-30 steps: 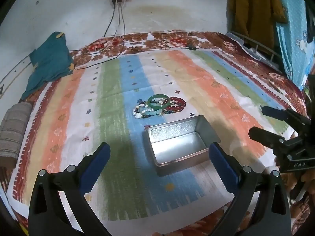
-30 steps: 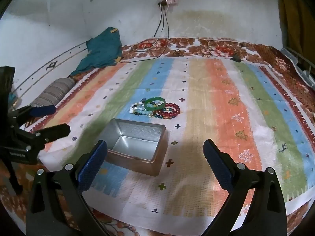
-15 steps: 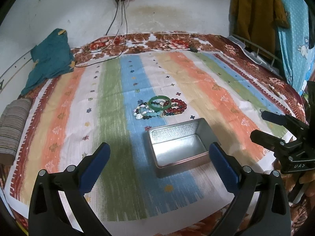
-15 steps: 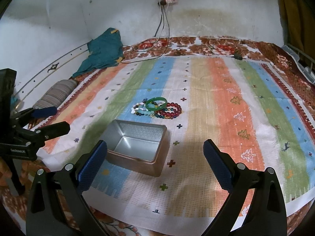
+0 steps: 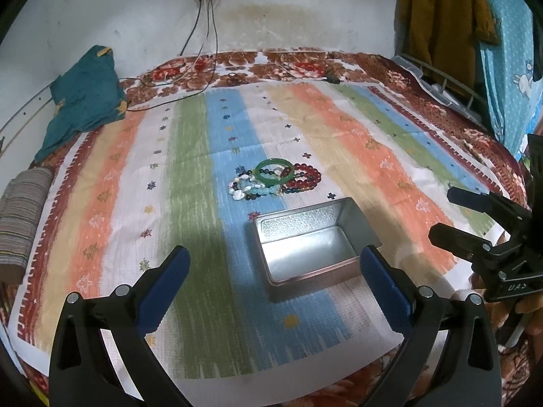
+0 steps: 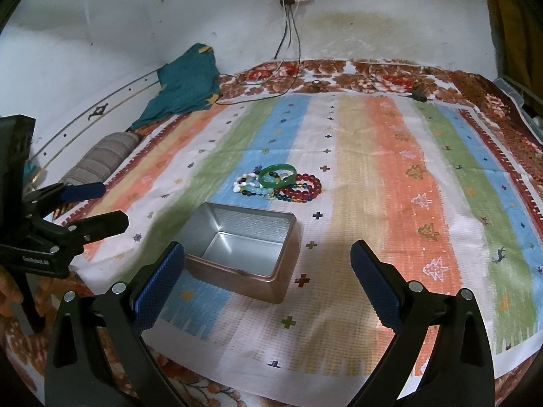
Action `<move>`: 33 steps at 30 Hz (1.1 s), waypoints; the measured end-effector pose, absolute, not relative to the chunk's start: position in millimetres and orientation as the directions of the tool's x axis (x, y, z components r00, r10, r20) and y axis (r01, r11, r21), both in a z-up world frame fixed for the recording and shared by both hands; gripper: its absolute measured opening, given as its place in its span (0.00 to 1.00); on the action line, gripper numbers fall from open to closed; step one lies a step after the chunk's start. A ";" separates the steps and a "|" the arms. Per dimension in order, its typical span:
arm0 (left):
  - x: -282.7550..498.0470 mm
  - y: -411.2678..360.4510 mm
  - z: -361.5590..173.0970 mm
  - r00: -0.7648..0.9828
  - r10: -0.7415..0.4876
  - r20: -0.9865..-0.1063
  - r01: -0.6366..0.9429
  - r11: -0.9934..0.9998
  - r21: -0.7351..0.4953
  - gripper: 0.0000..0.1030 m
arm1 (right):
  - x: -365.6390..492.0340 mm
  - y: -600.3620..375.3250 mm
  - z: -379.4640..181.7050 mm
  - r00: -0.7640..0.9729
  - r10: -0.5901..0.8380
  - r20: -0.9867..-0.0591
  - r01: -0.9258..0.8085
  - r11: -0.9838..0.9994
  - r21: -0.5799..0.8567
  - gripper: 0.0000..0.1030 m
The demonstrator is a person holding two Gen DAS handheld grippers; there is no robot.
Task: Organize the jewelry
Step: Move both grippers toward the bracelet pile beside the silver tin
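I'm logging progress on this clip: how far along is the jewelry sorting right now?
Barely started. Done: the metal tin sits open and empty on the striped cloth. In hand: nothing; the left gripper and right gripper are both open and hover short of the tin. Left: the whole pile beyond the tin, with the green bangle, the red bead bracelet and the pale bead bracelets, is yet to be moved.

I see the open rectangular metal tin resting on the striped woven cloth, with the heap of beaded bracelets just behind it, apart from it. The crumpled teal garment lies far back left; the rolled striped fabric bundle sits at the cloth's left edge.
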State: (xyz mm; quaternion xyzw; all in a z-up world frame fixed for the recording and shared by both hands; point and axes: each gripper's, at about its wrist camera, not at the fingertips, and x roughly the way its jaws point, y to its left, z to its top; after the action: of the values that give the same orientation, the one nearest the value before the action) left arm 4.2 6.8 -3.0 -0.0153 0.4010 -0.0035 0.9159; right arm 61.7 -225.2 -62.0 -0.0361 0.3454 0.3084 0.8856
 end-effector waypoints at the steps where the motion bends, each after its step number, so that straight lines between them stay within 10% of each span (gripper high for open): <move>1: 4.2 7.2 -3.0 0.679 -0.015 -0.734 -0.012 0.999 -0.031 0.95 | 61.8 -224.8 -61.7 0.570 0.523 -0.634 -0.573 0.806 0.149 0.96; 33: 29.9 15.5 -4.8 0.644 0.012 -0.765 -0.045 0.999 -0.022 0.95 | 84.4 -212.4 -60.8 0.538 0.514 -0.668 -0.579 0.802 0.150 0.96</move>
State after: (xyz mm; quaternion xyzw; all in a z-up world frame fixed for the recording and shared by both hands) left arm 29.9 15.5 -4.8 -0.0197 0.4216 0.0158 0.9064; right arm 84.4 -212.4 -60.8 -0.0444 0.3656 0.3119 0.8759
